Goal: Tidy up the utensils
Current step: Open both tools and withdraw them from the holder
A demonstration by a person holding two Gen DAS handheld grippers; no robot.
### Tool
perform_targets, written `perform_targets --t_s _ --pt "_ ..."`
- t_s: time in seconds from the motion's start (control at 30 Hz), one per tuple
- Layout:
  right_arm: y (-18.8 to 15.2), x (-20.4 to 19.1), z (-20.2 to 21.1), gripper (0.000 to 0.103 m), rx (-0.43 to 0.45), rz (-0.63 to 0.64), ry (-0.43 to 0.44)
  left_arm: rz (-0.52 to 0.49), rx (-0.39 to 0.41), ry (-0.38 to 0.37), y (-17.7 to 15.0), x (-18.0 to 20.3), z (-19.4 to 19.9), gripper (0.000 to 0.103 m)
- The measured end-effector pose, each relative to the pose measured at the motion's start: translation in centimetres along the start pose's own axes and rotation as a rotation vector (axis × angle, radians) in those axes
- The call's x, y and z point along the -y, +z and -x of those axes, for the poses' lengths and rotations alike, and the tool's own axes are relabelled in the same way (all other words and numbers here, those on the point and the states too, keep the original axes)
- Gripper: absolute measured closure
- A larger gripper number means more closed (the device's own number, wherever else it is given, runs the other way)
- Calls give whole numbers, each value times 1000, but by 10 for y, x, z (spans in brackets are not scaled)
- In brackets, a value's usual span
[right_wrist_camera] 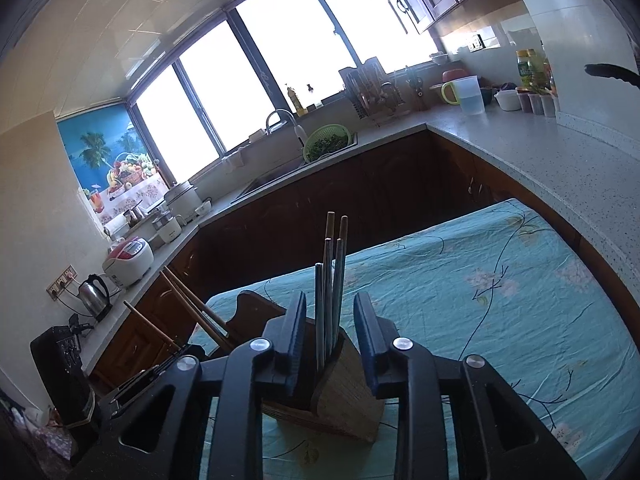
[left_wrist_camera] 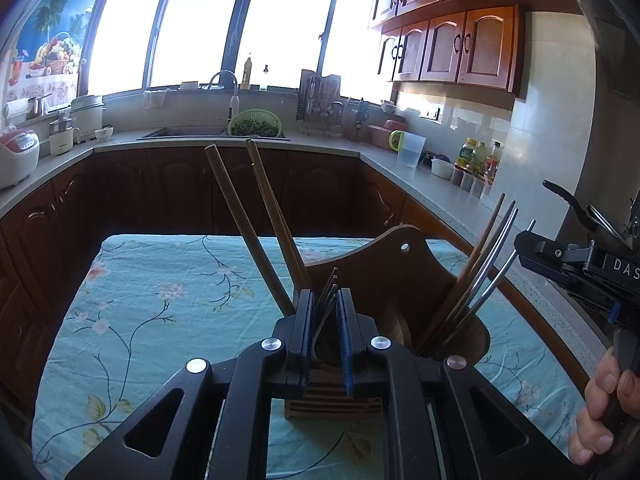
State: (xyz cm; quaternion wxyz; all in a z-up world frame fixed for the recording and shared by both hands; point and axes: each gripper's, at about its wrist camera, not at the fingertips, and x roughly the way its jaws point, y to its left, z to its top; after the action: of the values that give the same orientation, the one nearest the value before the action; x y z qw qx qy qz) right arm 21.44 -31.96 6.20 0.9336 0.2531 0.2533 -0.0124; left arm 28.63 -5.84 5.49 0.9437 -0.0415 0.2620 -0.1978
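Note:
A wooden utensil holder (left_wrist_camera: 394,276) stands on the table with the floral blue cloth (left_wrist_camera: 152,304). Wooden chopsticks (left_wrist_camera: 256,224) lean out of its left part; metal and wooden utensils (left_wrist_camera: 480,276) lean in its right part. My left gripper (left_wrist_camera: 326,304) is shut on a metal fork (left_wrist_camera: 329,294), held just above the holder's near side. In the right wrist view my right gripper (right_wrist_camera: 330,332) is open, its fingers either side of the metal chopsticks (right_wrist_camera: 330,300) standing in the holder (right_wrist_camera: 340,396), not touching them.
A kitchen counter (left_wrist_camera: 448,192) wraps around the table, with a sink, a green colander (left_wrist_camera: 256,123), a jug (left_wrist_camera: 410,148), bottles and a rice cooker (left_wrist_camera: 16,156). The right gripper's body and the holding hand (left_wrist_camera: 604,404) sit at the left view's right edge.

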Motion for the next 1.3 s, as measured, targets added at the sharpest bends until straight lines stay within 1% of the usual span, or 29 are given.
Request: perform_targets --t_s 0.07,0.1,0.13,0.17,0.2,0.23,0.27,0.33,0.4,0.5,0.8,0.97,1.1,1.2,1.3 --pt "0 3 4 48 10 -21 11 -2 8 8 1 5 4 81" --pt "0 4 6 45 16 -36 18 -7 10 16 1 7 6 77" --pt "0 6 10 39 26 -49 25 -10 14 21 0 10 9 75" --pt "0 7 14 32 41 -59 27 -12 20 24 0 10 13 71" --pt "1 9 19 30 54 -64 24 -12 28 35 -2 11 17 62" --pt "1 11 23 27 64 -69 21 -11 36 58 -3 12 22 55" --pt "1 13 28 26 71 -76 22 -4 51 72 -5 11 29 45" --pt "0 16 34 24 77 -93 30 17 71 71 -10 10 39 42" --pt "-4 18 40 22 76 -107 38 33 68 70 -17 8 46 33" --pt "-14 17 46 22 62 -101 49 42 71 99 -31 6 58 24" --pt "-62 11 64 21 3 -86 52 104 -5 127 -72 -10 93 23" --pt "-95 0 83 21 -28 -38 48 124 -28 141 -91 -19 124 23" --pt "-124 -5 101 21 -43 4 34 135 -26 147 -106 -25 155 22" --pt "-141 -10 113 18 -49 39 9 128 -31 150 -120 -29 176 20" --pt "-153 -16 125 9 -32 79 -15 113 -12 164 -128 -30 194 14"
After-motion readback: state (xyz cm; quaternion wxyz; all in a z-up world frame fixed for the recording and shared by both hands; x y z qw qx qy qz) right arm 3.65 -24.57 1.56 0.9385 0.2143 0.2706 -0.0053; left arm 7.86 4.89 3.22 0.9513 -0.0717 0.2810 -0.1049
